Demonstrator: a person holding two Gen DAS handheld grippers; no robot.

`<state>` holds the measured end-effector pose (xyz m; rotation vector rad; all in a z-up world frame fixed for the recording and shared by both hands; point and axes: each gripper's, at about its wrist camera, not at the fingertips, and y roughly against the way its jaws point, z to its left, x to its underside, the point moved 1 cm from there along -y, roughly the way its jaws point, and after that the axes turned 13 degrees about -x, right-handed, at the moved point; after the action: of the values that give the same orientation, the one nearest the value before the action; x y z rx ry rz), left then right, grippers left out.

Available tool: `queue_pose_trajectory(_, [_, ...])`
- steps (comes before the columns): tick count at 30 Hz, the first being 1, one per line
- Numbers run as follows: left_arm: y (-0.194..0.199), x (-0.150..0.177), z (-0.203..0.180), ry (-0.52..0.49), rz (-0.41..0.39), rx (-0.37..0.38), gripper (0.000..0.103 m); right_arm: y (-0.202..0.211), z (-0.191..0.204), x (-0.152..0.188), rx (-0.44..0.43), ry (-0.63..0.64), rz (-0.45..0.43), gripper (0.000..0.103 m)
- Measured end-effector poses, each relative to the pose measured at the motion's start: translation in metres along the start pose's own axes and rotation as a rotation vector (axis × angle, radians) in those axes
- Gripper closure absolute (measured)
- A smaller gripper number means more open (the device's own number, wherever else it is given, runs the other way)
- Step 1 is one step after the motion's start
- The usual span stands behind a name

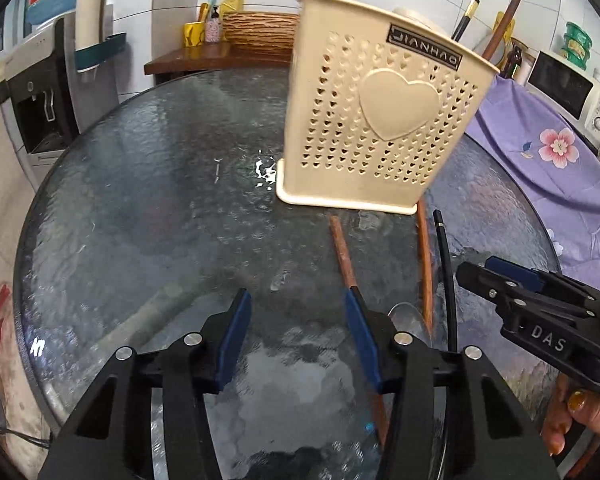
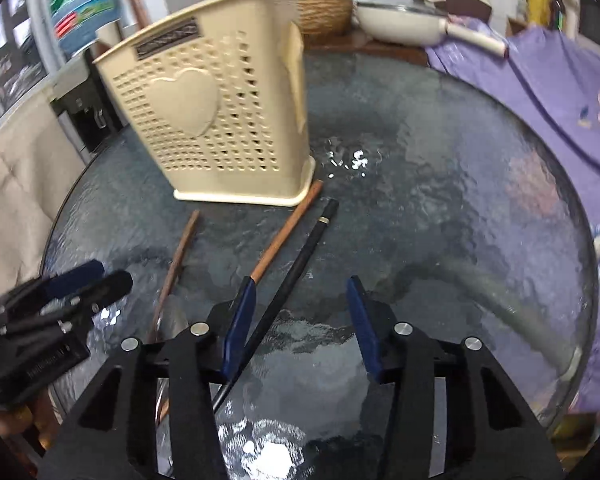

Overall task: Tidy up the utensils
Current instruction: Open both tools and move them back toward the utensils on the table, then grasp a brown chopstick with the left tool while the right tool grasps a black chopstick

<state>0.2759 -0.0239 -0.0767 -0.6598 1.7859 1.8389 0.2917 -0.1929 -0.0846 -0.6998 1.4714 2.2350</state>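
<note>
A cream perforated utensil holder [image 1: 380,112] with a raised heart stands on the round glass table [image 1: 160,208]; it also shows in the right wrist view [image 2: 220,120]. Some utensils stand in it. Two brown wooden sticks [image 1: 342,252] [image 1: 426,264] and a black chopstick [image 1: 446,276] lie in front of it, also in the right wrist view [image 2: 180,252] [image 2: 288,228] [image 2: 300,256]. A metal spoon bowl [image 1: 408,316] lies by them. My left gripper [image 1: 298,336] is open and empty above the table. My right gripper [image 2: 302,324] is open, jaws either side of the black chopstick's lower part.
A purple flowered cloth [image 1: 540,140] covers furniture to the right, with a microwave [image 1: 568,84] behind. A water dispenser [image 1: 40,100] stands at the left. A wooden shelf [image 1: 220,56] with a wicker basket lies behind the table. A white pan [image 2: 404,20] sits at the back.
</note>
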Motion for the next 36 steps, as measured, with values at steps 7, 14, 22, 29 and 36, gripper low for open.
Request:
queue_pose_trajectory(7, [-0.012, -0.008, -0.018, -0.027, 0.023, 0.018, 0.059, -0.013, 0.003, -0.011, 0.018, -0.016, 0.024, 0.063])
queue_pose_trajectory(14, [-0.024, -0.013, -0.029, -0.055, 0.038, -0.004, 0.06, -0.026, 0.007, -0.013, 0.067, 0.02, 0.049, 0.068])
queue_pose_trajectory(22, [-0.033, -0.025, -0.035, -0.071, 0.049, -0.011, 0.072, -0.026, 0.003, -0.017, 0.067, 0.03, 0.067, 0.077])
queue_pose_trajectory(29, [-0.041, -0.034, -0.04, -0.098, 0.057, -0.029, 0.088, -0.037, 0.0, -0.033, 0.064, 0.035, 0.08, 0.082])
queue_pose_trajectory(36, [-0.045, -0.037, -0.039, -0.12, 0.052, -0.029, 0.095, -0.046, 0.002, -0.04, 0.05, 0.062, 0.09, 0.089])
